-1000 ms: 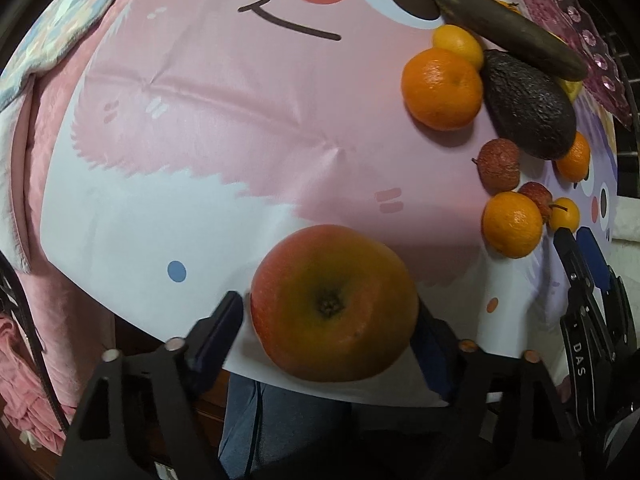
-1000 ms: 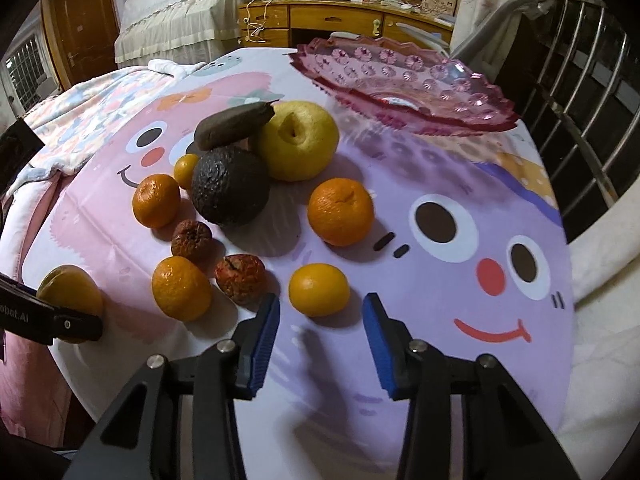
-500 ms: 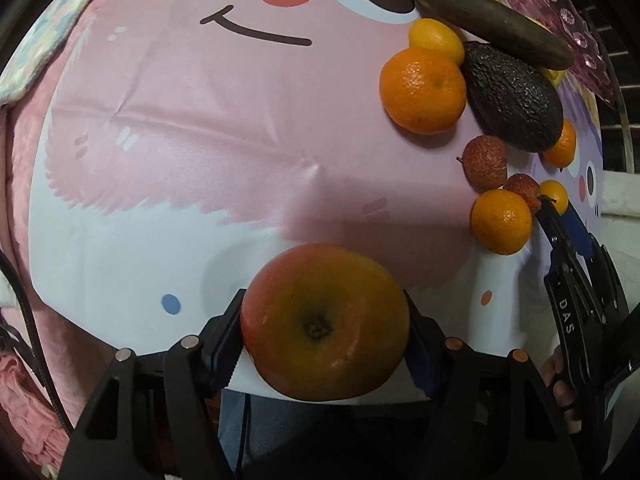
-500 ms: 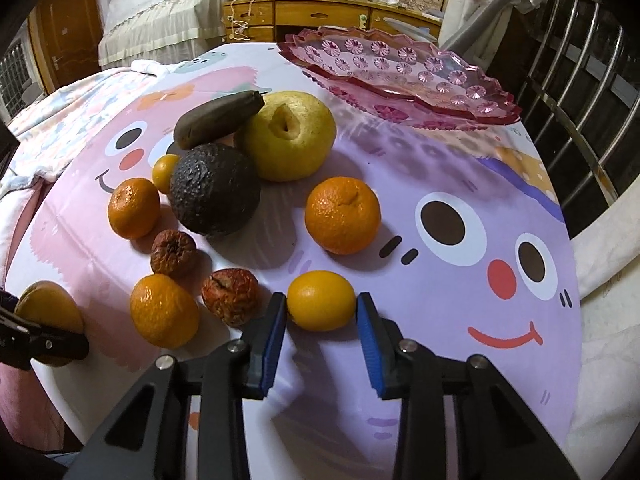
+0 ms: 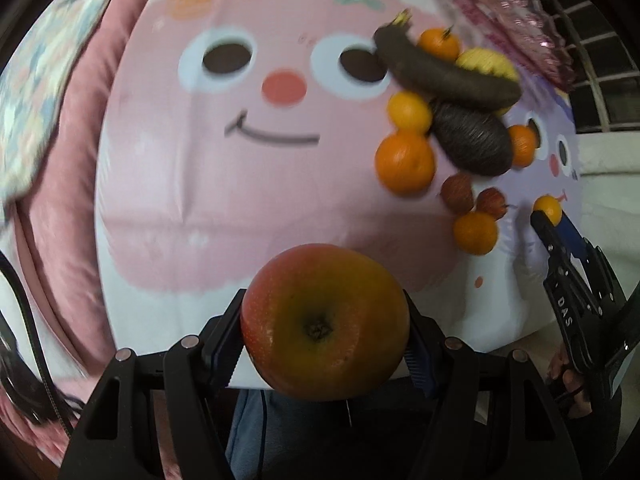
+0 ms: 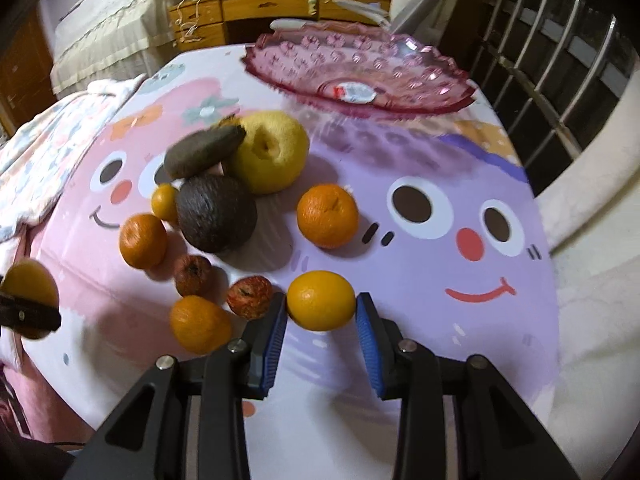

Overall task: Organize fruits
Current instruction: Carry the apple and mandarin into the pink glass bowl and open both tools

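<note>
Left gripper (image 5: pixel 325 326) pinches the big red-yellow apple (image 5: pixel 325 322) at the near table edge; right gripper (image 6: pixel 321 306) is clamped on a small yellow-orange citrus (image 6: pixel 321 300). The scalloped pink glass dish (image 6: pixel 360 76) at the far end holds no fruit. So barely started: pear, avocado, dark banana, oranges and small red fruits all sit loose on the cartoon tablecloth (image 6: pixel 420 152).

**Warm indoor light, smeared and bowed views**

Both views are evenly, fairly dimly lit, with soft shadows under the fruit. Motion blur smears the tablecloth (image 5: pixel 240 184) and pink dish (image 6: pixel 360 68) toward 12 o'clock. Fisheye bending darkens every corner; the apple (image 5: pixel 324 320) stays fairly sharp.
</note>
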